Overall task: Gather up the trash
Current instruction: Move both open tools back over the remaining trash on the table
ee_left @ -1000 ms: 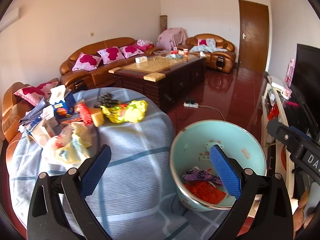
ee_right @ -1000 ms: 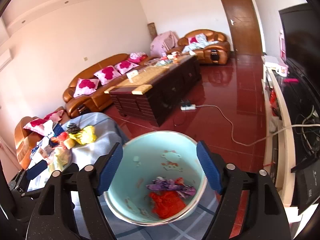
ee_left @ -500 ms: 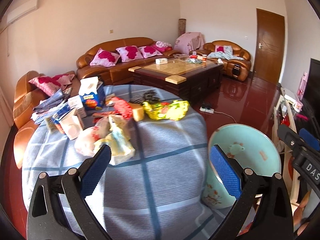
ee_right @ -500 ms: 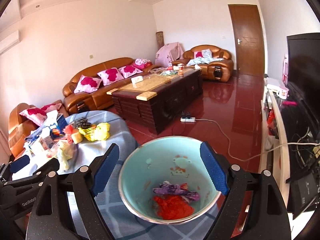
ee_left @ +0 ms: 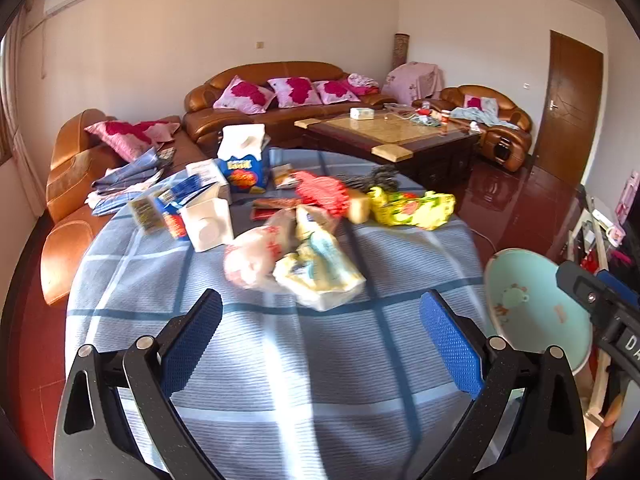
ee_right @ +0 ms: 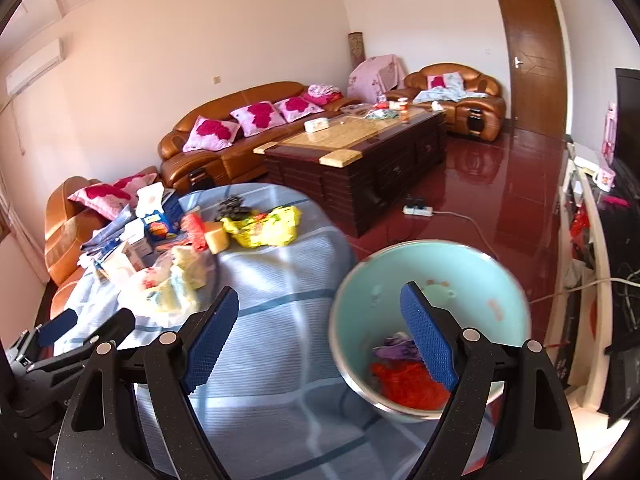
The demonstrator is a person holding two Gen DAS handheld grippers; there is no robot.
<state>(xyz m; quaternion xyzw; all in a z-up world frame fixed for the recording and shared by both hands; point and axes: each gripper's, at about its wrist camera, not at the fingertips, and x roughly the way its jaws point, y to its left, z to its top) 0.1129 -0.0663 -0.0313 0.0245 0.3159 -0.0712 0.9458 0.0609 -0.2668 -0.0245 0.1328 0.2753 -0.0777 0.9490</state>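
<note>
Left wrist view: left gripper (ee_left: 320, 338) gaping, empty, above one blue checked table (ee_left: 280, 360); litter pile (ee_left: 296, 256) at twelve o'clock.

Right wrist view: right gripper (ee_right: 316, 328) spread, empty; one turquoise bin (ee_right: 500, 280) at three o'clock, two scraps inside.

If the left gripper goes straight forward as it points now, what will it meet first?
Probably the crumpled pale plastic bags lying on the blue checked cloth; the left gripper is open and empty. Depth is unclear.
</note>
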